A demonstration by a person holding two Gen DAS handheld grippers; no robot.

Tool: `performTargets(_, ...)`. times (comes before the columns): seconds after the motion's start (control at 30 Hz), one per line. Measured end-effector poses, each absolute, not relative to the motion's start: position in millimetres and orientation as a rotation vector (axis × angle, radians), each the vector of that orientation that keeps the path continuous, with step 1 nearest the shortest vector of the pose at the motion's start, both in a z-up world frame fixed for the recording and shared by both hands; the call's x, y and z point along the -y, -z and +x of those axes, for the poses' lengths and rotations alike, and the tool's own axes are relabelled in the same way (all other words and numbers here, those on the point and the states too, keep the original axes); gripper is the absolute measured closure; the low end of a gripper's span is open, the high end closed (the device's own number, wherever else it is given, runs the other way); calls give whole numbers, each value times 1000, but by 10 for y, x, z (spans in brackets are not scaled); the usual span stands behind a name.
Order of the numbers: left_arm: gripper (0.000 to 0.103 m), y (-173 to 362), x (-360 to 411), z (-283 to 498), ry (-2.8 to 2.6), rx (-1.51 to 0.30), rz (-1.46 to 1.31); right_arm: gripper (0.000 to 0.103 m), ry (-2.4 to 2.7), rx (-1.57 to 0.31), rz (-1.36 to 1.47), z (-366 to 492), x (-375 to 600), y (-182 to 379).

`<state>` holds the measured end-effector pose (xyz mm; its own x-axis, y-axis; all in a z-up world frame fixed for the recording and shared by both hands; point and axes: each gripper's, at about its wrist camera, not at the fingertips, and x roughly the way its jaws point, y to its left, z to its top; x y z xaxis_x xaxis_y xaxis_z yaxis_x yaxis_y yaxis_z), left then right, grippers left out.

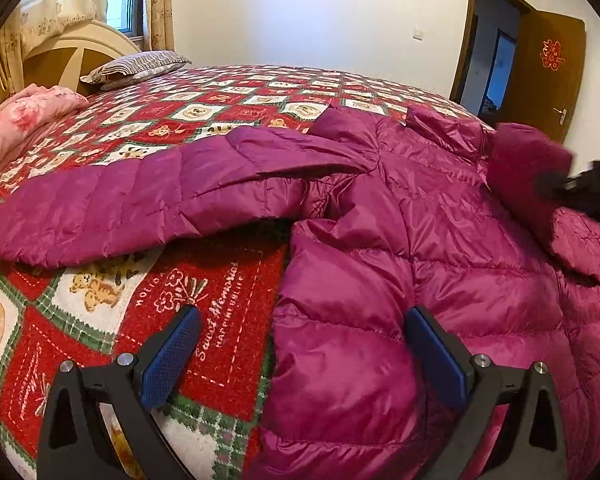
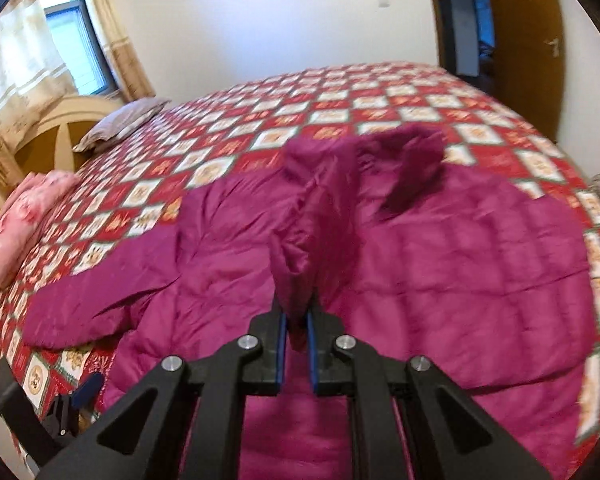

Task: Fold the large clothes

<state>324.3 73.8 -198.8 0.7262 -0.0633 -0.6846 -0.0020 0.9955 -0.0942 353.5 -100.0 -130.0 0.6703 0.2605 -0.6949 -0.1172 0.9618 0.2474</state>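
Magenta down jacket — spread on the bed, over the near half of the red patchwork bedspread. 1 sleeve stretches left toward the bed's left edge, its cuff lying flat on the spread. The jacket's near side edge falls just beside a red panel with white lettering.

Left tongs — wide apart, gripping nothing; 1 blue pad is over the bedspread, the other over the jacket's edge, the quilted fabric bulging between them.

Right tongs — pressed together on a fold of the jacket, which rises from the pads in a lifted ridge; blurred.

Open room: the far half of the bed is bare spread up to the white wall. A striped pillow and pink folded bedding sit at the headboard end, well apart from the jacket. A brown door stands open at far right.
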Motion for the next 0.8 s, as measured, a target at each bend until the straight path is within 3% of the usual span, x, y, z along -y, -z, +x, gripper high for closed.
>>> performTargets(0.23,1,1995,-759,3224,40,-747,-97,91,-295,-900,221,3667,746,1604)
performTargets(0.33,1,1999,-757,3227,40,-746,-95,84,-352,-930,259,3684,731,1673)
performTargets(0.37,1,1999,-758,3227,40,-747,-94,78,-358,-934,264,3684,729,1671)
performTargets(0.4,1,1999,-758,3228,40,-747,-93,63,-380,-942,280,3686,743,1658)
performTargets(0.47,1,2000,-758,3232,39,-751,-91,51,-439,-956,356,3666,819,1588)
performTargets(0.67,1,1969,-737,3279,24,-798,-67,52,-392,-813,353,3263,1425,1085)
performTargets(0.77,1,1834,-685,3314,47,-860,-30,66,-202,-752,269,3109,1895,947)
performTargets(0.8,1,1764,-663,3305,63,-855,-30,67,-133,-728,252,3083,2095,914)
